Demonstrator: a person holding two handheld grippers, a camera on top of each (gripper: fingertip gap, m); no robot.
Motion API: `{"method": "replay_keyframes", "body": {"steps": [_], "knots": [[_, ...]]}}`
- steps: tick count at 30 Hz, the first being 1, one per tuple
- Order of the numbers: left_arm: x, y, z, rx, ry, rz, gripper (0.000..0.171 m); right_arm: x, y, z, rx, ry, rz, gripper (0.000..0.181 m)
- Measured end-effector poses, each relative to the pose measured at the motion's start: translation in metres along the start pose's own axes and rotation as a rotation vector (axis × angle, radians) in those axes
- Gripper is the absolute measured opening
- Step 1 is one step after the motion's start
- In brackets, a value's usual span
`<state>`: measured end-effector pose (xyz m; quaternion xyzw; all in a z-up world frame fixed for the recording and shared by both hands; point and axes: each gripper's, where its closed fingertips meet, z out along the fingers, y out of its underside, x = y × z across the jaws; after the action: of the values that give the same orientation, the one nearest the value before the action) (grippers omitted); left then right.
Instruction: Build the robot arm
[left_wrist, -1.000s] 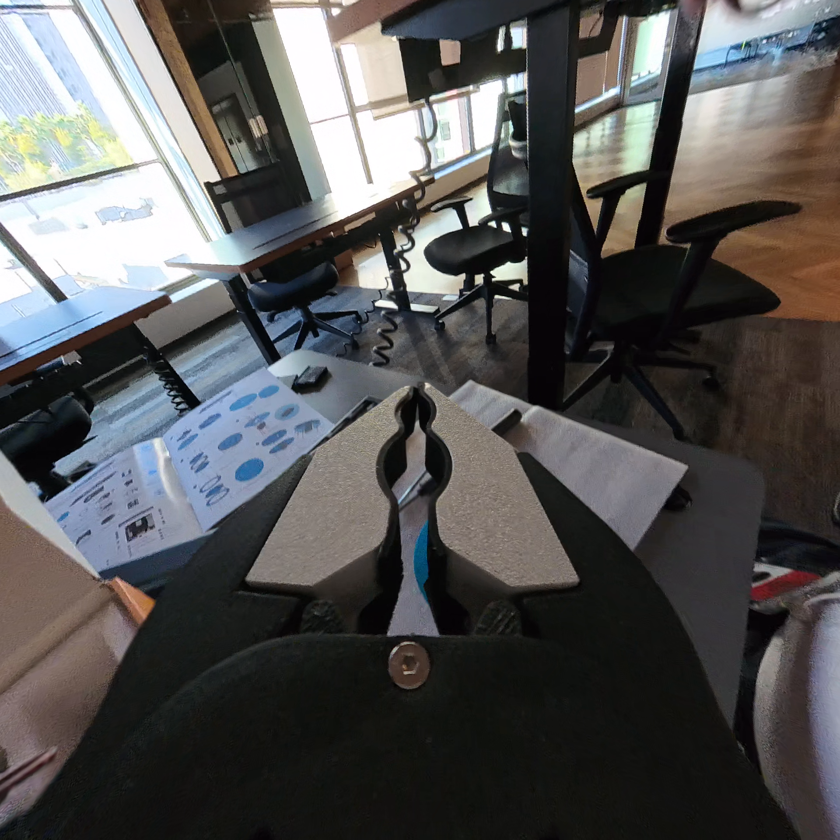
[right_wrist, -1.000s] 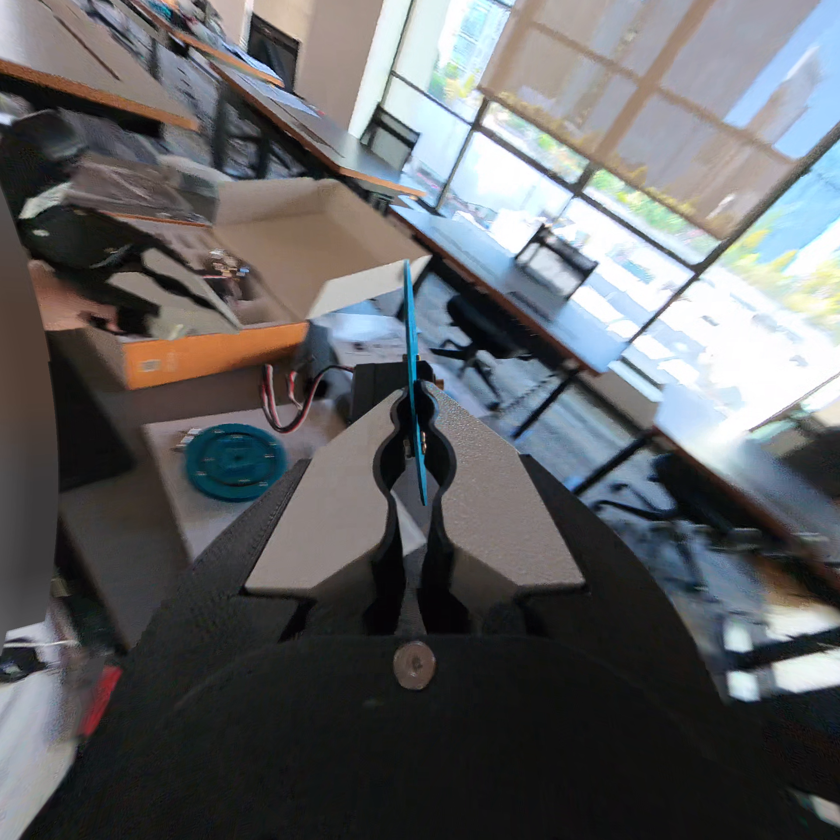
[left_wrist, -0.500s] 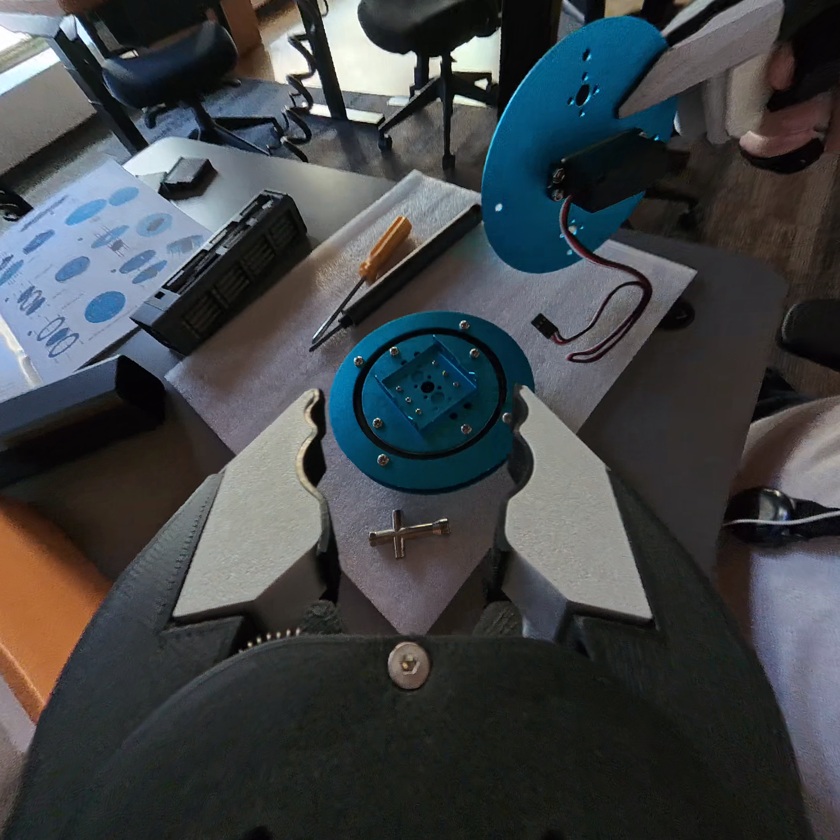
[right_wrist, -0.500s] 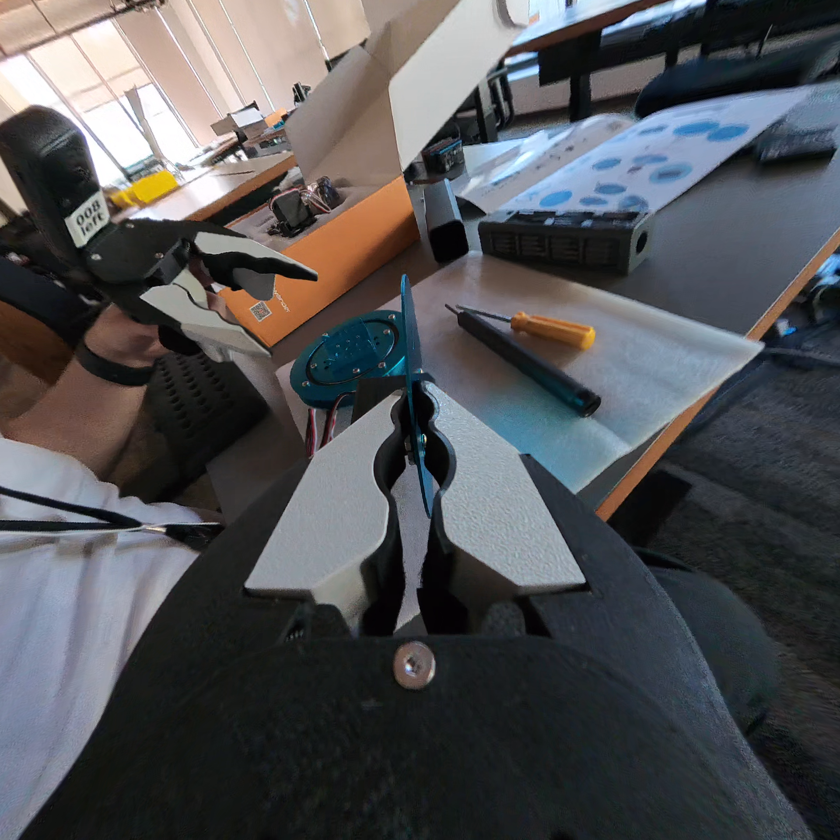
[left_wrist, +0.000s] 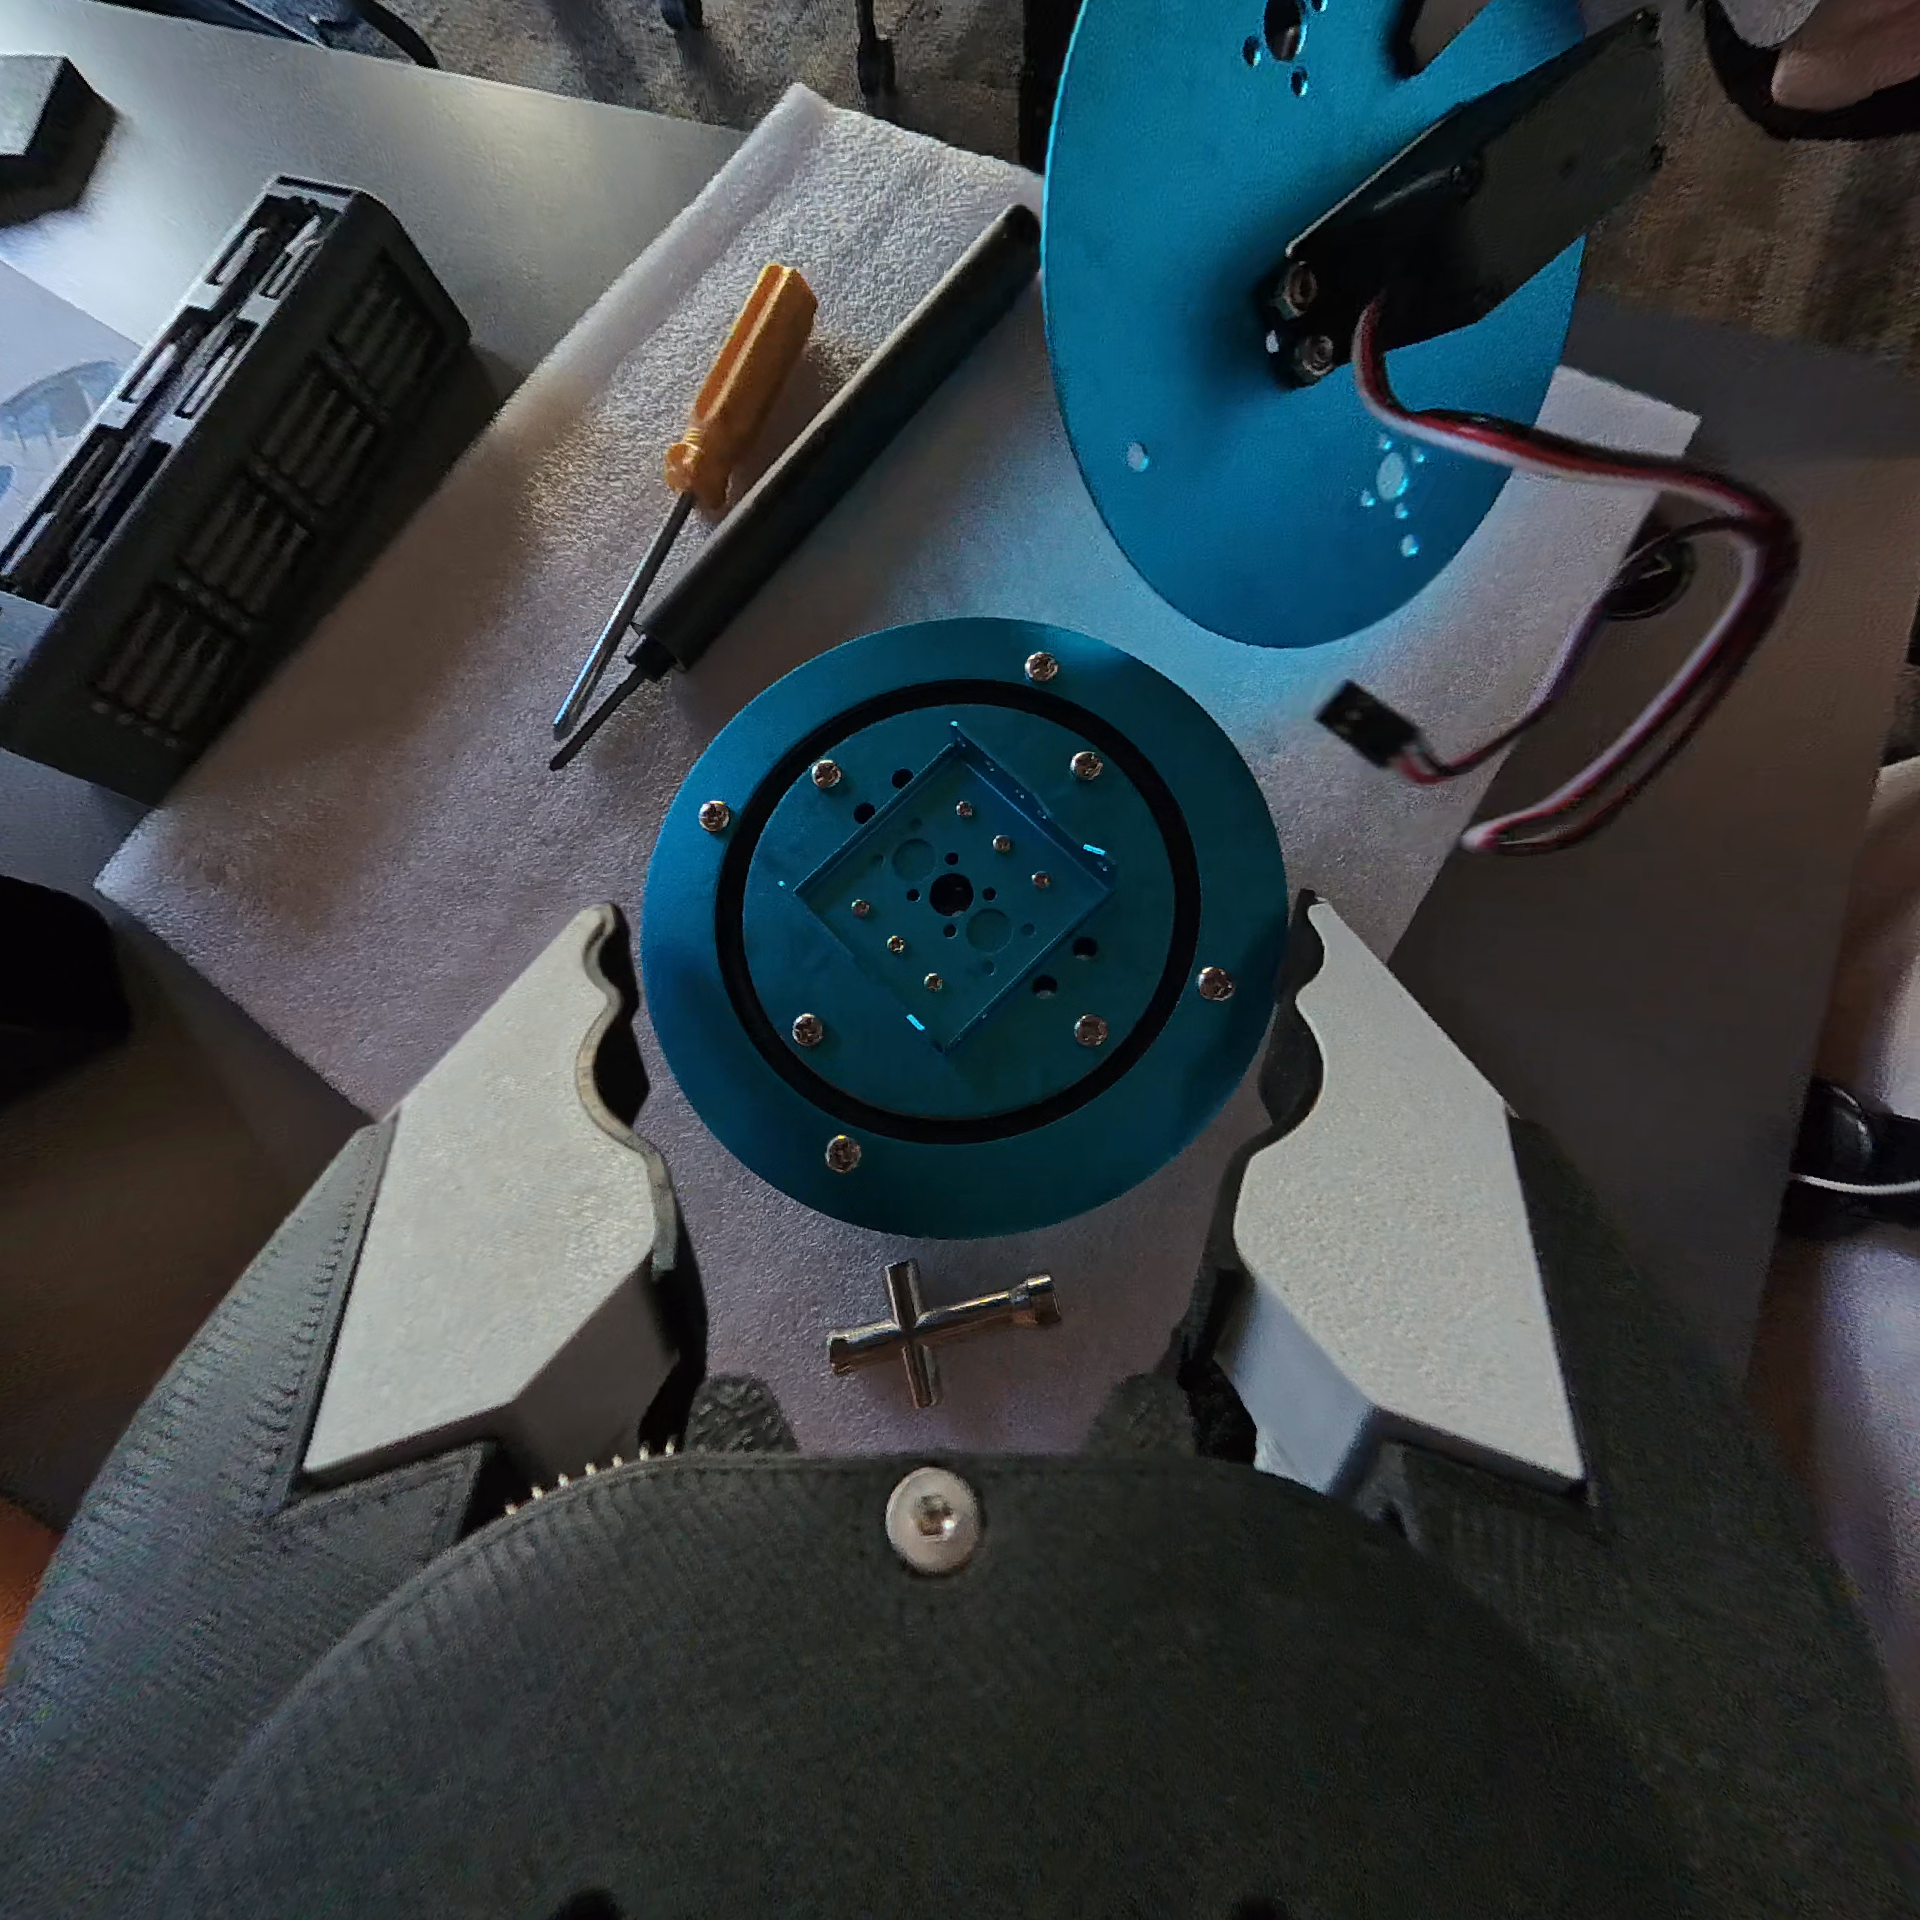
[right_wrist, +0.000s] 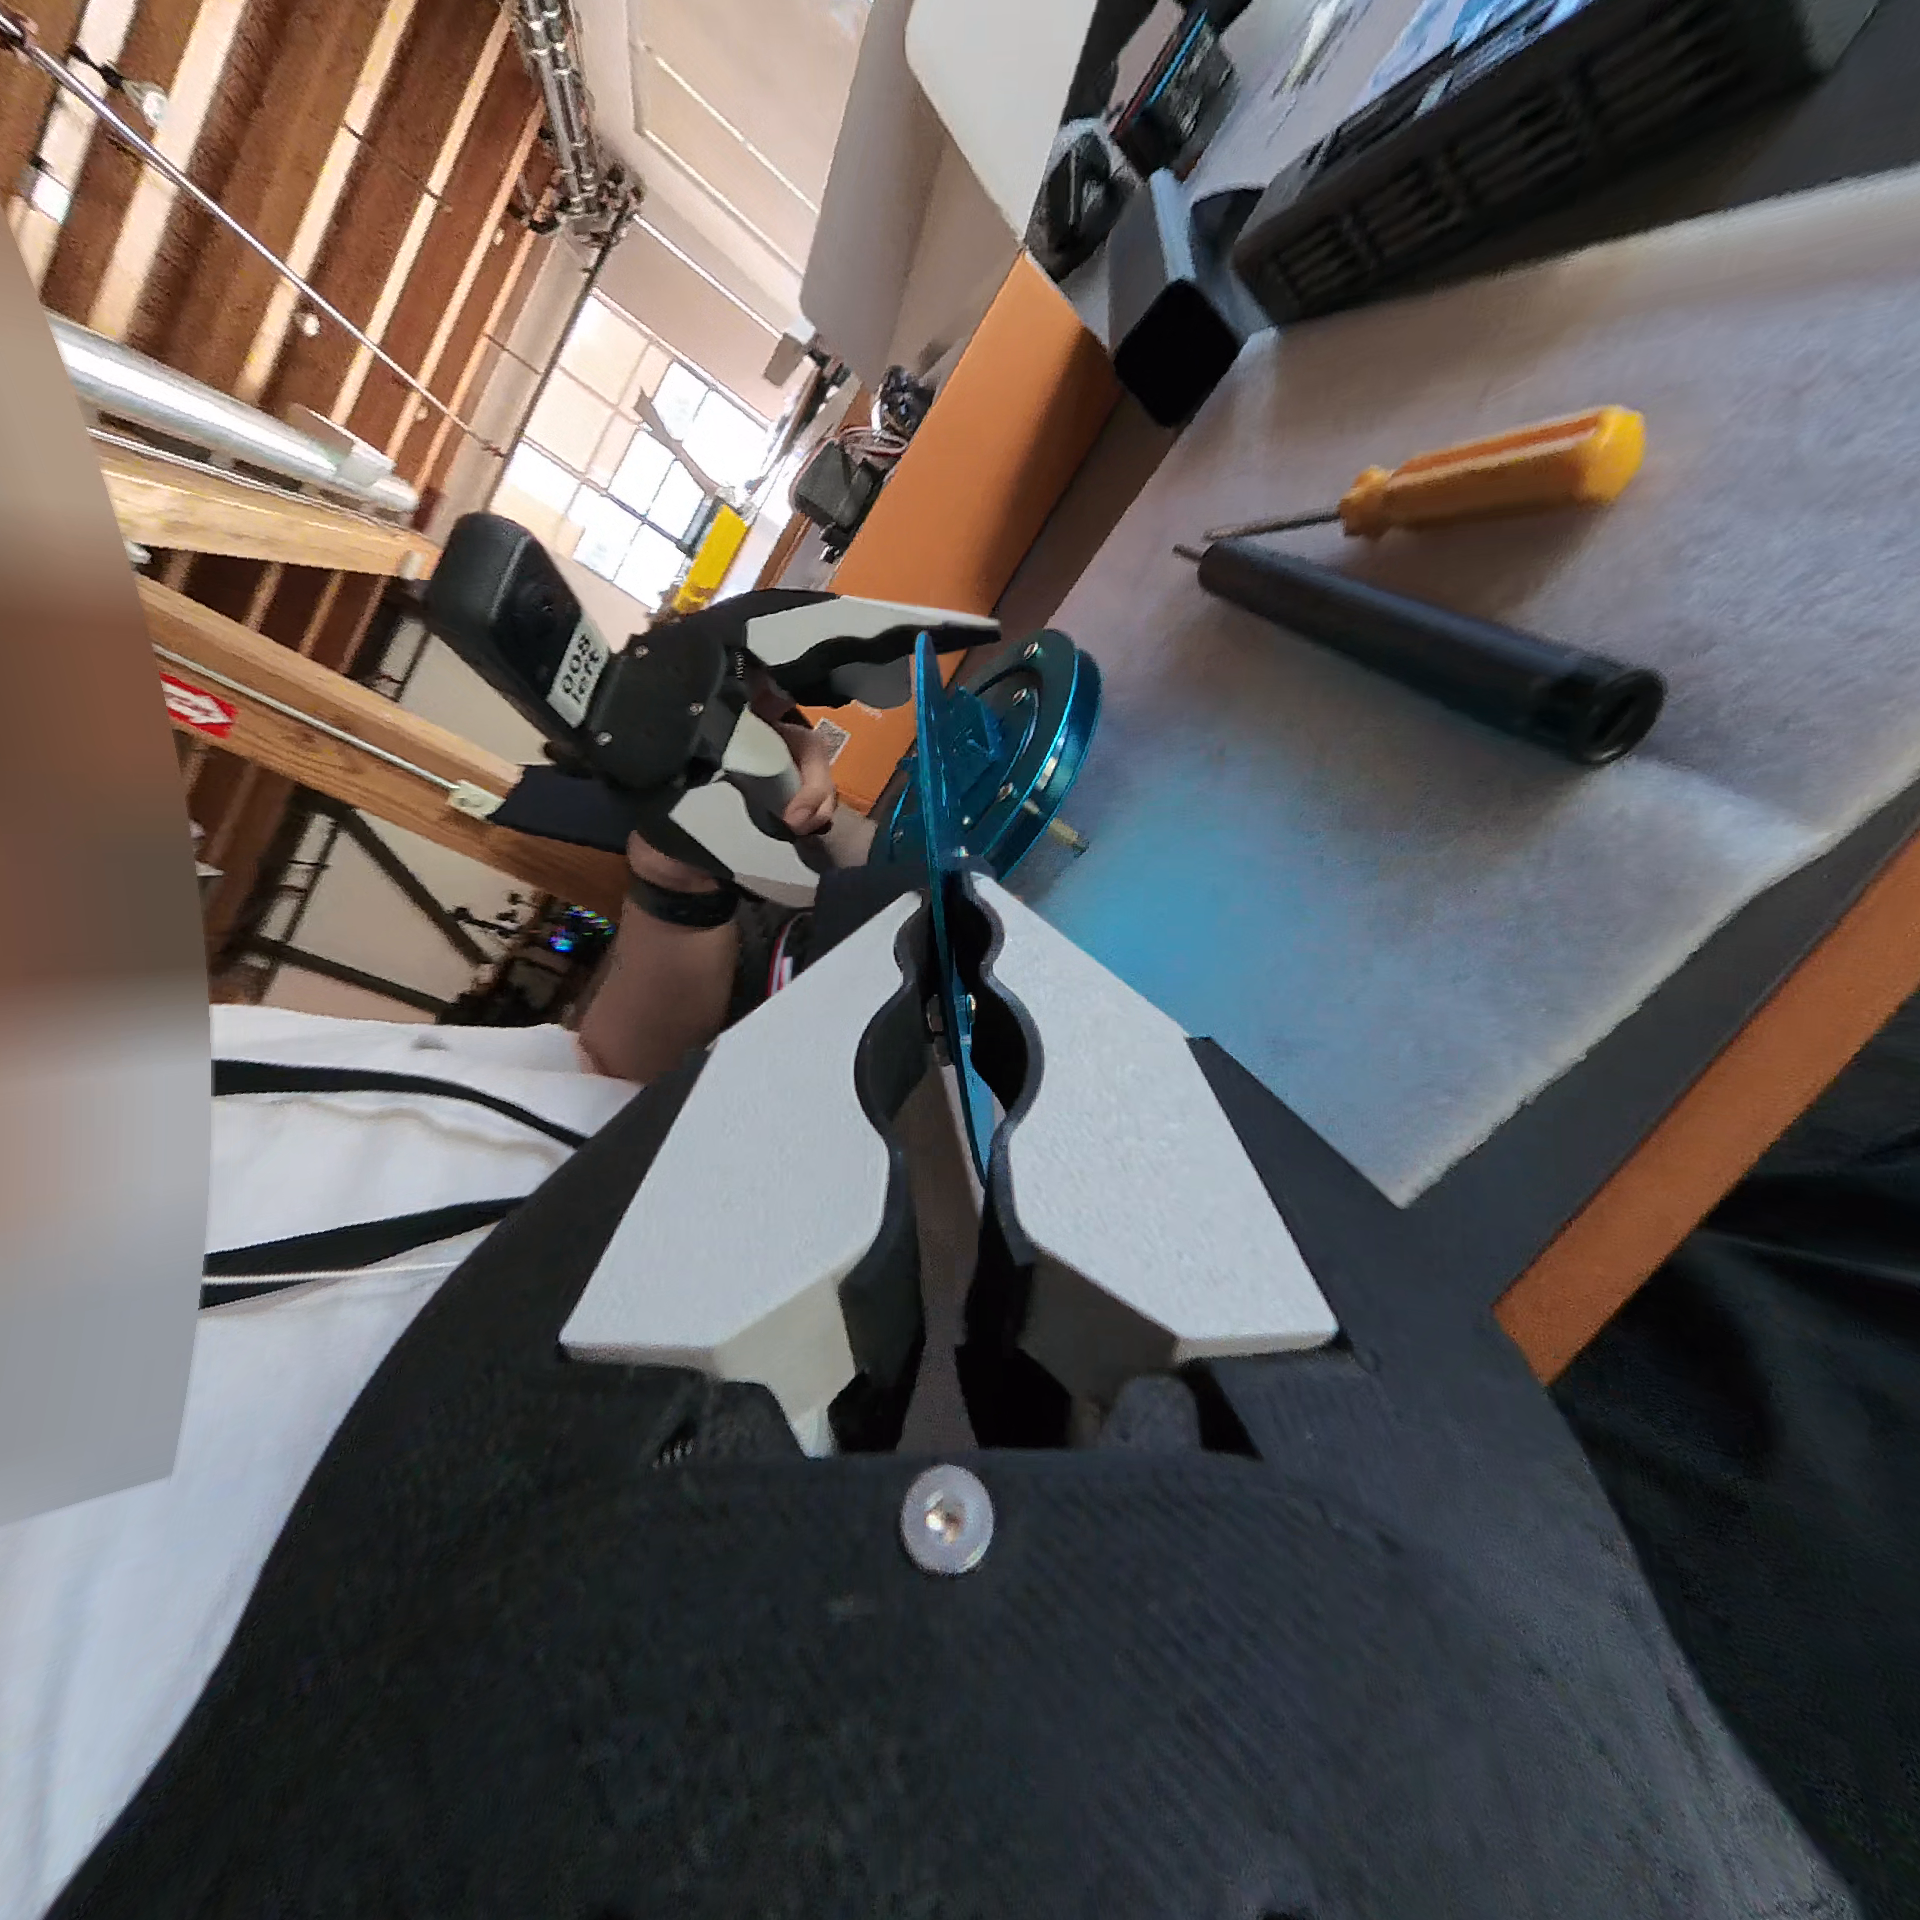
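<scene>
My left gripper (left_wrist: 953, 920) is open, with its jaws on either side of a round blue base (left_wrist: 883, 1122) that has a square bracket in its middle. The base lies flat on a white foam sheet (left_wrist: 416, 831). My right gripper (right_wrist: 951, 894) is shut on the rim of a thin blue plate (right_wrist: 932, 748), seen edge-on. In the left wrist view this plate (left_wrist: 1195, 416) hangs tilted above the far right of the foam and carries a black servo (left_wrist: 1475, 197) with a red, white and black cable (left_wrist: 1662, 623). The blue base (right_wrist: 1055, 748) also shows behind the plate in the right wrist view.
A small metal cross wrench (left_wrist: 940, 1335) lies between my left jaws. An orange screwdriver (left_wrist: 732, 405) and a black cylindrical tool (left_wrist: 831, 457) lie on the foam beyond the base. A black bit case (left_wrist: 208, 468) stands at the left. An orange box (right_wrist: 966, 499) stands on the desk. There is about 15 centimetres between the tips of the two grippers. From my left tips it is roughly 8 centimetres to the small metal cross wrench (left_wrist: 940, 1335); from my right, 25 centimetres.
My left gripper has opened, tipped down and moved in close over the blue base. My right gripper has swung round, still shut on the blue plate.
</scene>
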<state>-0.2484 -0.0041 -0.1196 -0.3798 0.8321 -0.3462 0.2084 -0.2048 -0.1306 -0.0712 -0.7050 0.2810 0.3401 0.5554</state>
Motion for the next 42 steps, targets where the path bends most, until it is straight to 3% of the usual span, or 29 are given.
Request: {"method": "replay_keyframes", "body": {"steps": [9, 25, 42], "knots": [[-0.007, -0.003, -0.019, 0.035, -0.038, -0.04, 0.114, 0.015, 0.009, 0.011, -0.043, -0.079, 0.189, 0.0], [-0.004, 0.01, -0.035, 0.032, -0.06, -0.079, 0.114, 0.034, 0.011, -0.006, -0.036, -0.073, 0.271, 0.0], [-0.005, 0.002, -0.011, 0.034, -0.044, -0.084, 0.121, 0.03, 0.018, -0.001, -0.043, -0.138, 0.308, 0.0]]}}
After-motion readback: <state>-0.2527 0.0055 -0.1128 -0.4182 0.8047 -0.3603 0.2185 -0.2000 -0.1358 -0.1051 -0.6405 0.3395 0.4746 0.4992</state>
